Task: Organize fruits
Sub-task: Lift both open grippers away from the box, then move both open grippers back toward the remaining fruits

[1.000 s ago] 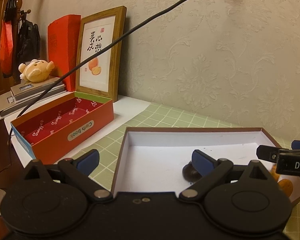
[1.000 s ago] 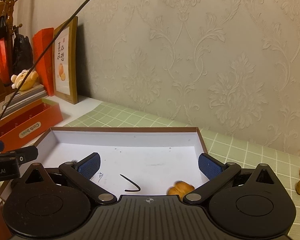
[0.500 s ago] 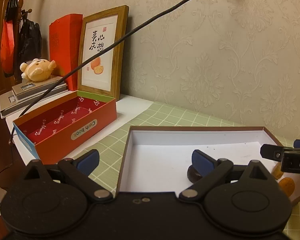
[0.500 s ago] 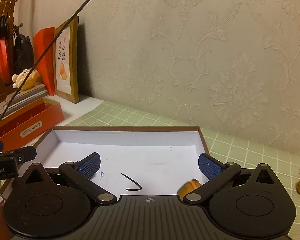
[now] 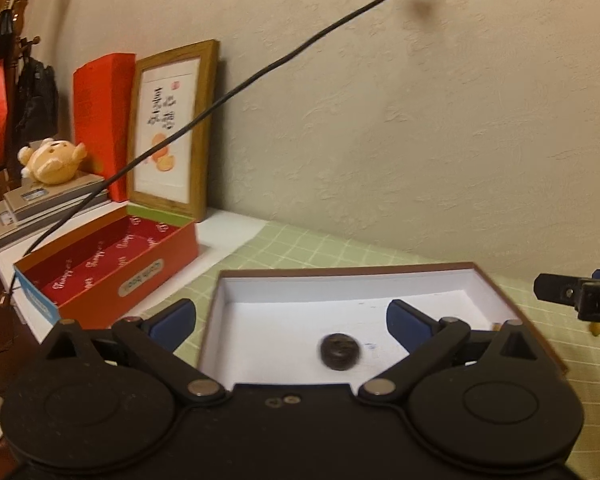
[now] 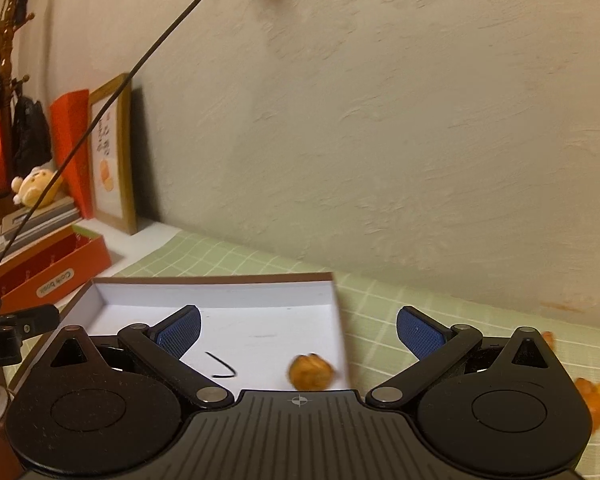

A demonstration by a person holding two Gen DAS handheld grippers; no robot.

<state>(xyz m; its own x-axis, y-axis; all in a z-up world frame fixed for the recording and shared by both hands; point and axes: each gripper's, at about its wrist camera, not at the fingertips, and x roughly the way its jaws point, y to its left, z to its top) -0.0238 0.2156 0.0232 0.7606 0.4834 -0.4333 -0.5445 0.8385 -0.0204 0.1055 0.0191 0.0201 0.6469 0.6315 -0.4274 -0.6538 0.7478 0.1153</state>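
Two grippers are hovering over a shallow white-lined box [image 5: 342,286] that is lying on the green checked cloth [image 6: 420,312] covering the tabletop. Left gripper [image 5: 291,316] is standing with its blue pads wide apart, holding nothing; a dark round fruit [image 5: 339,352] is sitting on the box floor between them, near the front edge, touching neither pad. Right gripper [image 6: 298,328] is likewise spread wide and empty. Just below its gap, an orange wrinkled fruit [image 6: 311,372] is resting in the box's front right corner, close against the right wall. A short black curved mark [image 6: 222,366] is showing on the box floor to the fruit's left.

More orange fruit pieces [image 6: 598,394] are lying on the cloth beyond the box's right side, partly hidden behind the right gripper's body; both views are blurring here, so their count is unclear.

Toward the tabletop's far left corner, an open red box [image 5: 108,264] is sitting beside a framed picture [image 5: 172,132] that is leaning on the wall, with a small plush toy [image 5: 52,160] lying on stacked books. A black cable [image 5: 260,76] is crossing overhead.
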